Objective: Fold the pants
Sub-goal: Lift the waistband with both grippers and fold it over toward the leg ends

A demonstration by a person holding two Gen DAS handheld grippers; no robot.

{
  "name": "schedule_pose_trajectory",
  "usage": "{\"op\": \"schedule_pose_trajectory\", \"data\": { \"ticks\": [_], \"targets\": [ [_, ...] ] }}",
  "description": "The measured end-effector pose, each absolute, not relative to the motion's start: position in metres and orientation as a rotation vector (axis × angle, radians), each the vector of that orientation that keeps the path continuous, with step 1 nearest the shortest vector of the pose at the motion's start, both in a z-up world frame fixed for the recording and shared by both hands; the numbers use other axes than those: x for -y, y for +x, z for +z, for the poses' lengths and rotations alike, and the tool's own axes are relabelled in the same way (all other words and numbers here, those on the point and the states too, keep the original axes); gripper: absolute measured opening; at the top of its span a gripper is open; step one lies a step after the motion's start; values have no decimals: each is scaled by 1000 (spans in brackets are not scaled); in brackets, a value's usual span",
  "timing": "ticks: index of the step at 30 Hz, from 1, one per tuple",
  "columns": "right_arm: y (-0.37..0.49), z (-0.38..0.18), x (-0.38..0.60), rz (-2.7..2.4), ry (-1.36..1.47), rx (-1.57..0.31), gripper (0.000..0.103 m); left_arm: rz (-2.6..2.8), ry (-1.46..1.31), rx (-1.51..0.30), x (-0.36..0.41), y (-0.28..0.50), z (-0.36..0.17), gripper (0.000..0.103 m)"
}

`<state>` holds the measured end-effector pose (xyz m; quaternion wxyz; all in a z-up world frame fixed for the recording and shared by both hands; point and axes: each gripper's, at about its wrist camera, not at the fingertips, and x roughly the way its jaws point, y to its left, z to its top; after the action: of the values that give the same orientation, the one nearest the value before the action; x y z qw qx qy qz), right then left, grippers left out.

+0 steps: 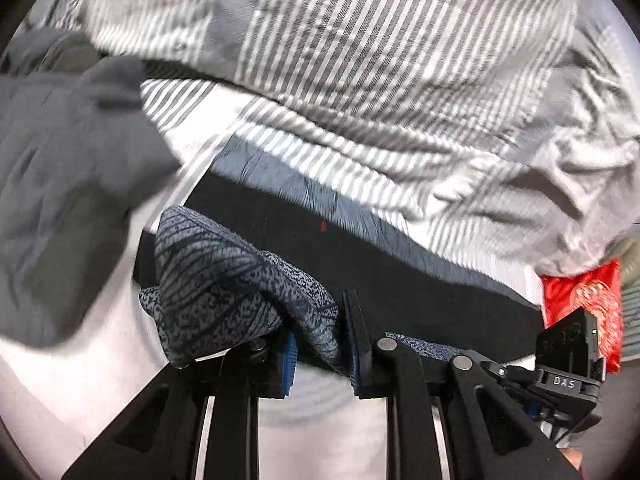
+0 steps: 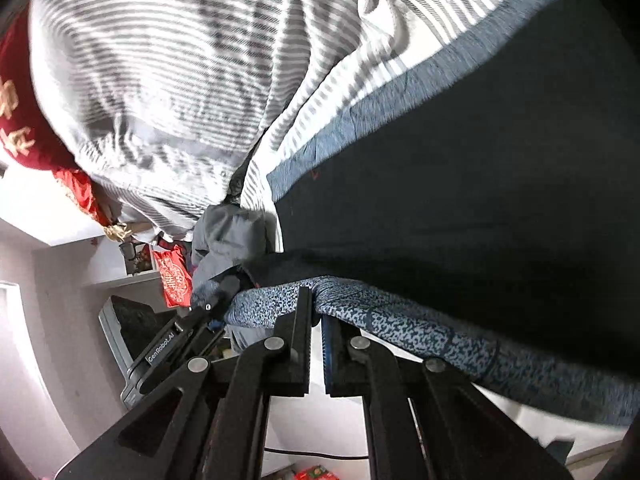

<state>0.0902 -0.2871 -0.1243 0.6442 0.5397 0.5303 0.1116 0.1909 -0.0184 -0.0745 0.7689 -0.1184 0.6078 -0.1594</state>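
Both claws, left claw (image 1: 320,344) and right claw (image 2: 316,320), are gripping the pants (image 1: 360,256) over the striped bedding (image 1: 360,60); the folding is looking barely begun.

In the left wrist view, white letters "DAS" stand on a black clip-like mount (image 1: 566,382) at about four o'clock. In the right wrist view, "GenRobot.AI" runs along the black body of the other tongs (image 2: 168,346) at eight o'clock. Gold characters on the red cloth (image 2: 18,120) at nine o'clock are too blurred to read.

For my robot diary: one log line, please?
left tongs: shut on pants | right tongs: shut on pants | pants lifted over striped bedding
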Motion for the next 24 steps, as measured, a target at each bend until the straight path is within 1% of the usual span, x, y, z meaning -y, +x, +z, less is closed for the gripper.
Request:
{"op": "schedule_pose_trajectory", "data": {
  "ticks": [4, 11, 15, 16, 17, 19, 20, 21, 23, 24],
  "targets": [
    [137, -149, 307, 279, 1251, -1267, 5, -297, -209, -1326, 43, 230, -94, 22],
    [204, -197, 327, 320, 1201, -1358, 5, -191, -76, -1339, 71, 263, -138, 23],
    [226, -217, 330, 325, 1159, -1392, 4, -164, -65, -1336, 75, 272, -149, 28],
    [229, -223, 330, 322, 1153, -1407, 4, -162, -67, -1337, 76, 274, -149, 33],
    [231, -227, 330, 324, 1149, -1419, 5, -160, -64, -1328, 76, 275, -145, 47],
    [233, -230, 329, 326, 1154, -1428, 5, -139, -41, -1274, 76, 274, -129, 67],
    [233, -231, 330, 329, 1167, -1431, 6, -133, -31, -1243, 75, 273, -120, 68],
    [234, -230, 331, 330, 1179, -1434, 9, -138, -26, -1225, 74, 273, -111, 68],
    [234, -223, 337, 322, 1182, -1429, 36, -135, -13, -1222, 71, 271, -101, 68],
    [234, -214, 342, 323, 1177, -1406, 70, -126, 12, -1228, 71, 268, -100, 68]
  ]
}}
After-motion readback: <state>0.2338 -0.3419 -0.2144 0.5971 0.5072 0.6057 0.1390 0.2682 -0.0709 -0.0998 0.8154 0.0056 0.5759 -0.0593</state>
